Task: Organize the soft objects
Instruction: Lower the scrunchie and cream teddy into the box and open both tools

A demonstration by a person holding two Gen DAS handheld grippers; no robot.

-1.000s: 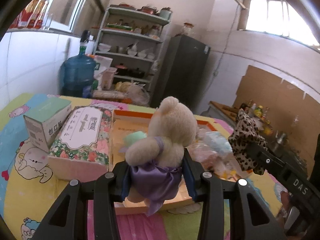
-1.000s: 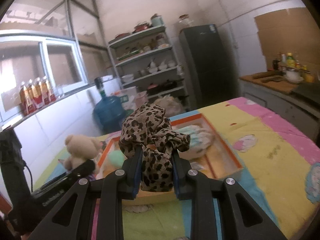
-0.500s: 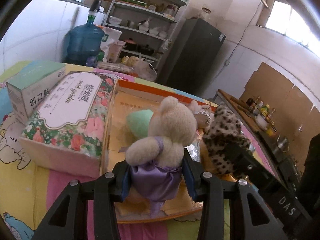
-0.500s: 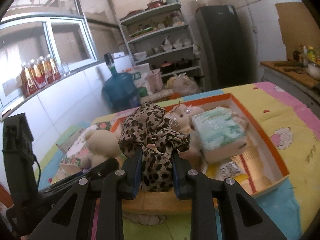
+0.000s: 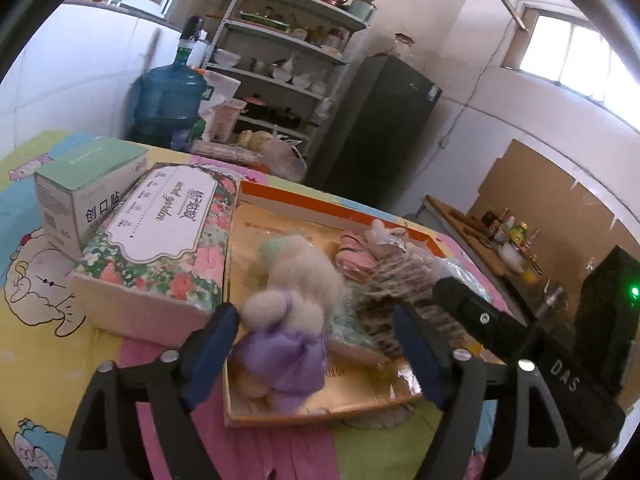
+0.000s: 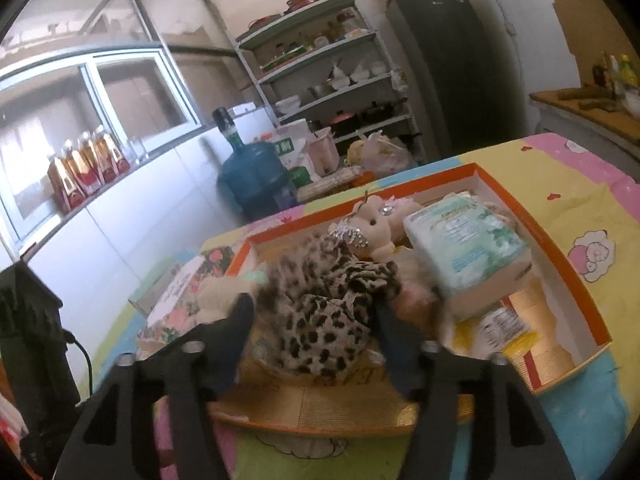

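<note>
- The table (image 5: 48,320) under your grippers carries a cartoon-print cloth in yellow, pink and blue
- The orange-rimmed box (image 6: 568,276) sits open on that cloth and already holds a wrapped tissue pack (image 6: 468,248) and a small plush doll (image 6: 376,220) at its far end
- A floral tissue box (image 5: 160,236) stands just beside the box's left wall, with a green carton (image 5: 84,184) behind it
- Your left gripper (image 5: 316,348) has just been opening; its blue fingers (image 5: 208,352) stand spread, clear of the teddy bear (image 5: 296,304), which lies blurred in the box's near left corner in its purple dress
- Your right gripper (image 6: 312,332) has likewise just been opening; the jaws stand wide, and the leopard-print cloth (image 6: 320,300) lies between them, inside the box beside the bear, with neither pad pressing it
</note>
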